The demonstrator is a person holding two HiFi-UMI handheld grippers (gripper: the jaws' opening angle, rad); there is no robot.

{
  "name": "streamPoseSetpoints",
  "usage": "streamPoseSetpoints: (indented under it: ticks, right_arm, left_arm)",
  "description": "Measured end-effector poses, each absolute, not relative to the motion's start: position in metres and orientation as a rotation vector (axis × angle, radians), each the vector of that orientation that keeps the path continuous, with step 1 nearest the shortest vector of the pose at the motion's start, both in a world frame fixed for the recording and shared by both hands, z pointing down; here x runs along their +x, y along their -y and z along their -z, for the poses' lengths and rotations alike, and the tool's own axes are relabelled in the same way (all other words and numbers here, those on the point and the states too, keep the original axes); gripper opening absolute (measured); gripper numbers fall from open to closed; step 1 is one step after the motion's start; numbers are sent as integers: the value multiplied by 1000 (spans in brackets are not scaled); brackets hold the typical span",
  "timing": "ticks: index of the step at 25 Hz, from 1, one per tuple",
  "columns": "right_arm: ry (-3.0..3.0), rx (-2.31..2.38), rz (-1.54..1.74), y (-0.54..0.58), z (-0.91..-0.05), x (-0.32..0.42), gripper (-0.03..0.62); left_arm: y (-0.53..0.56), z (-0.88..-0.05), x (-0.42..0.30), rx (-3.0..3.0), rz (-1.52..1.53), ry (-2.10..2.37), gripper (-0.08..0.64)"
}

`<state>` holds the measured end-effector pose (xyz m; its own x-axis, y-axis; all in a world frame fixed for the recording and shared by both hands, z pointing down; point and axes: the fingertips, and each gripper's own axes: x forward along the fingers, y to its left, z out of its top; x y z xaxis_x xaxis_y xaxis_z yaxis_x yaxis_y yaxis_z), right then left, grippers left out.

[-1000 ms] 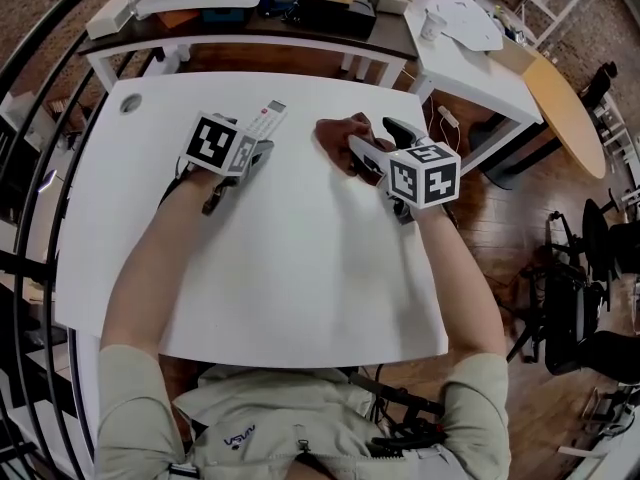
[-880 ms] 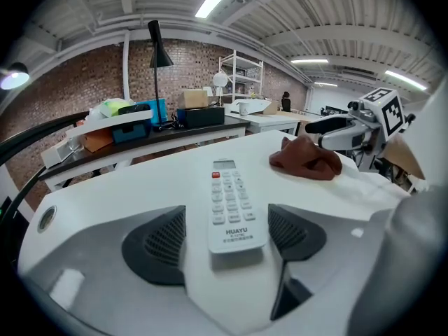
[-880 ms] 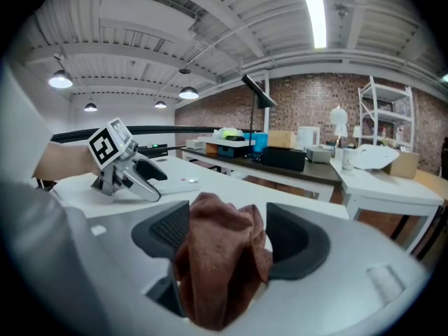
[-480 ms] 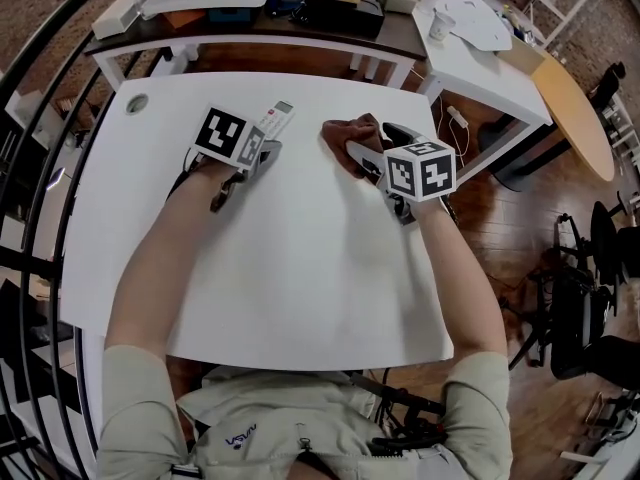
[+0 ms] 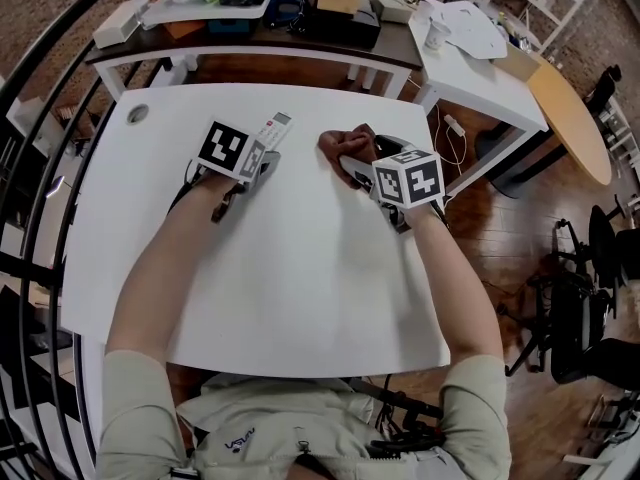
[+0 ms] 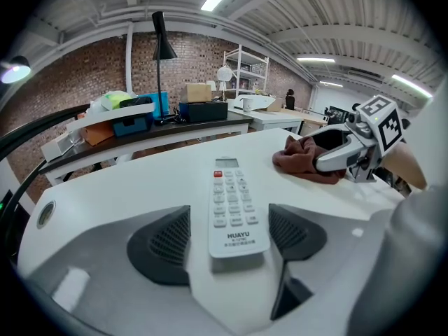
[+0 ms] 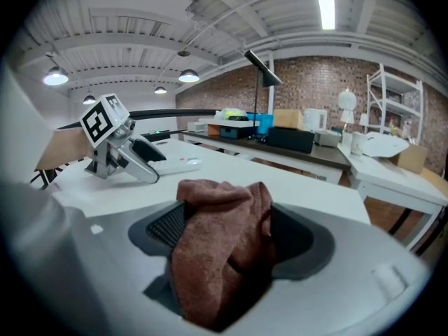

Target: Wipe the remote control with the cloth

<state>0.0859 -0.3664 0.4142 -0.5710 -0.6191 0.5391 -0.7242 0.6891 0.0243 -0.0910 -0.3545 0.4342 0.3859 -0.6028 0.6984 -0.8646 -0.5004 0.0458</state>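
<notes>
While the person leans over the plain white table [image 5: 300,268], each forearm is stretched out across it and each hand holds a two-jaw tool.

From where I stand, the left gripper [image 6: 229,235] sits low on the tabletop with its jaws parted. The slim white remote control with grey buttons and one red button [image 6: 232,205] lies flat, buttons up, with its near end between those jaws. A strip of bare table shows between the remote and the left-hand pad, while the other pad is just beside it, so the tool brackets the remote without clamping it. The remote's display end points toward the far edge of the table.

Over on the right side, the right gripper [image 7: 232,238] has just been widening its jaws, and they now stand well apart. The crumpled reddish-brown terry cloth [image 5: 340,145] is bunched up between them, heaped on the table, and the ribbed face of one pad shows bare beside it. The cloth and the remote are near each other but do not touch.

Behind the white table runs a dark-topped side table [image 5: 390,40] crowded with boxes, and a black desk lamp [image 6: 162,44] rises above it.
</notes>
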Motion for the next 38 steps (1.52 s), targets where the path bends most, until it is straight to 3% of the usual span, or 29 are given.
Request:
streamPoseSetpoints:
  ticks: [8, 20, 23, 38]
  right_arm:
    - [2327, 1022, -248, 368, -419, 87, 356]
    - [2310, 1026, -180, 361, -416, 85, 150]
    - [2331, 1067, -193, 358, -414, 86, 126]
    - [2443, 1288, -5, 335, -357, 98, 103]
  left_arm:
    - [350, -431, -79, 2308, -909, 1203, 260]
    - [348, -427, -79, 2360, -907, 1249, 247]
    - [345, -426, -80, 2379, -910, 1300, 245]
    - [305, -374, -69, 2639, -765, 1499, 244]
